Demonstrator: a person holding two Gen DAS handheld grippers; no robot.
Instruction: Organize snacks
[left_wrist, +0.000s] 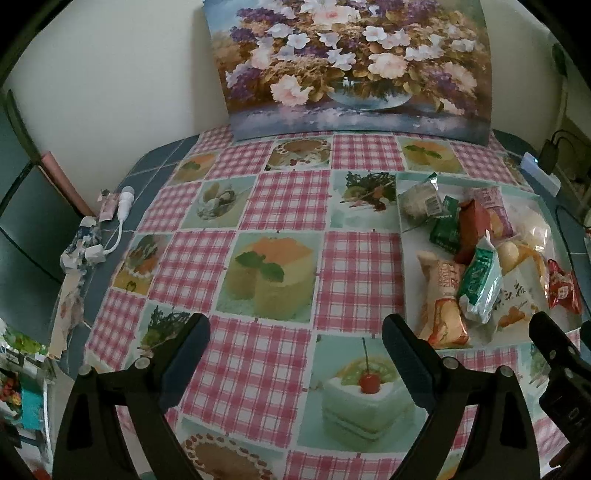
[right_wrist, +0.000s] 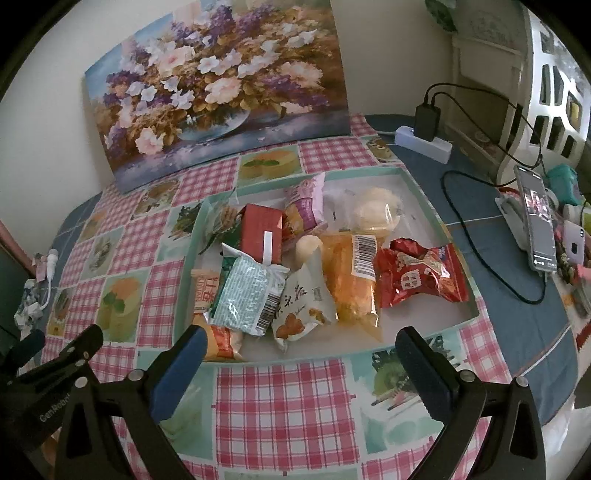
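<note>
— What did the table look like from where you stood?

— A checked cloth printed with cakes and salads covered it, and a flower painting leaned against the wall at the back. The snacks sat heaped in a shallow pale-green tray on the right half of the table.

— And the two grippers?

— Both hovered over the near edge, pointed down at the cloth. The left gripper stood wide apart with nothing between its fingers, above bare cloth to the left of the tray. The right gripper was spread just as wide, empty, just short of the tray's near rim. The two tools were close beside each other.

— What was in the tray?

— A jumble of packets, overlapping. A red crinkled packet lay at the right, an orange clear-wrapped pastry beside it, a white pouch with brush lettering and a green-and-silver packet nearer the front. A red carton and a purple packet lay farther back, with a clear-wrapped round bun at the rear right.

— Anything else on the table?

— A white power strip with a black charger plugged in, and a phone propped at the right edge.
</note>
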